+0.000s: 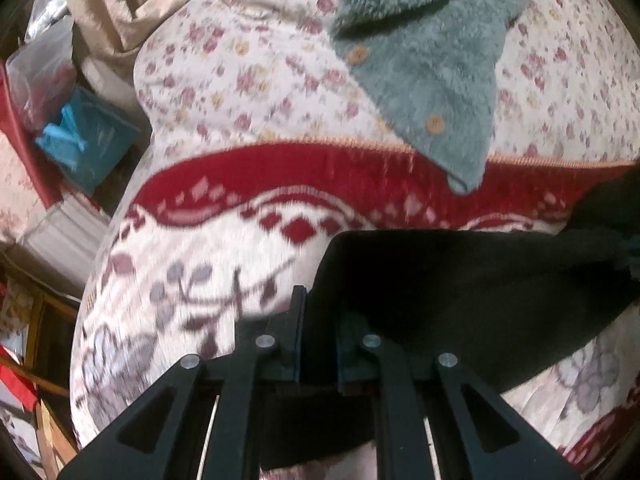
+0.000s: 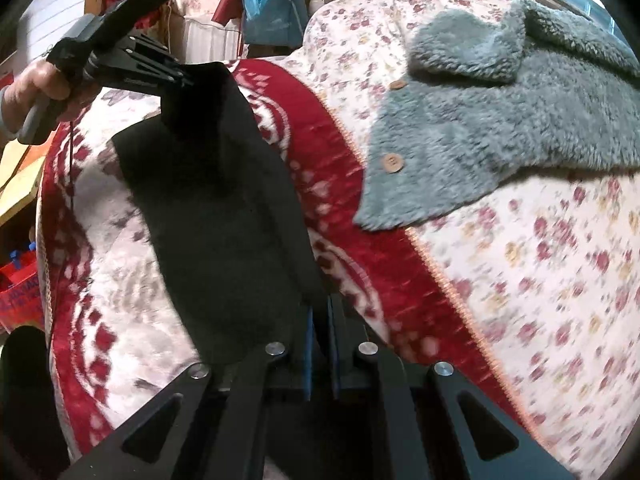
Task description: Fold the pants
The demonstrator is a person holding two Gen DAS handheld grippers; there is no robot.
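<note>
The black pants (image 1: 460, 288) hang stretched above the red and cream blanket (image 1: 192, 264). My left gripper (image 1: 318, 320) is shut on one edge of the pants. In the right wrist view the pants (image 2: 224, 224) run from my right gripper (image 2: 320, 320), which is shut on their near edge, up to the left gripper (image 2: 182, 78), held in a hand at the upper left. The cloth sags between the two grippers, lifted off the blanket (image 2: 120, 320).
A grey-green fleece jacket (image 1: 420, 52) with wooden buttons lies on the floral sheet (image 1: 224, 80) beyond the blanket; it also shows in the right wrist view (image 2: 500, 120). A blue bag (image 1: 84, 140), plastic bags and boxes crowd the floor left of the bed.
</note>
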